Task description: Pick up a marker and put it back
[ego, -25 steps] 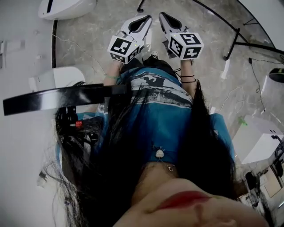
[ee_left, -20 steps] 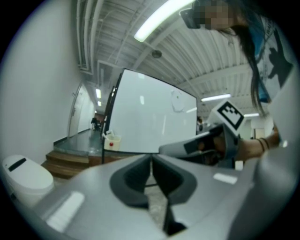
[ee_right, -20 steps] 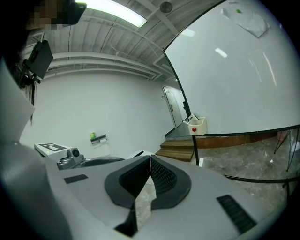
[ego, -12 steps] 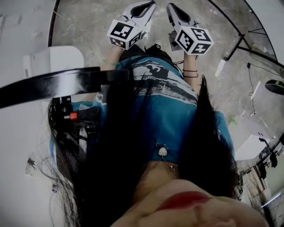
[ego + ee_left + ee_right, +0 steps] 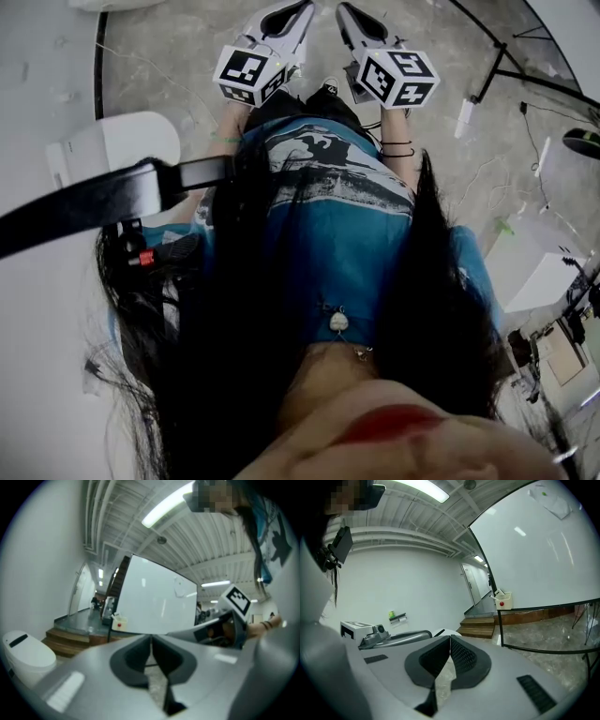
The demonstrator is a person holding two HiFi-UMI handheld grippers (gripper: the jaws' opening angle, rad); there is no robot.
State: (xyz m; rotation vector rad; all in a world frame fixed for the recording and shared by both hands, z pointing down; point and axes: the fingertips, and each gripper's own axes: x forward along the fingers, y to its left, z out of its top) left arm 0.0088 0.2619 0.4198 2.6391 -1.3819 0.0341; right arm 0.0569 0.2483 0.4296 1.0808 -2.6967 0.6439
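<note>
No marker can be made out in any view. In the head view both grippers are held out side by side in front of the person's body, over the stone floor (image 5: 159,66). My left gripper (image 5: 296,13) is shut, with its dark pads meeting and nothing between them (image 5: 151,641). My right gripper (image 5: 351,19) is shut too and holds nothing (image 5: 450,641). A large whiteboard (image 5: 543,550) on a black frame stands ahead, and is also seen past the left gripper (image 5: 154,597). A small white holder with a red spot (image 5: 503,600) hangs at the board's lower corner.
Wooden steps (image 5: 480,623) lead up beyond the board. A white rounded unit (image 5: 23,653) stands at the left. The board's black stand legs (image 5: 497,70) cross the floor at the right, near cables and a white box (image 5: 534,277). Long dark hair and a black strap (image 5: 94,199) fill the lower head view.
Both grippers have slid a little up and away from the body in the head view and then settled. Both stay shut with nothing in them.
</note>
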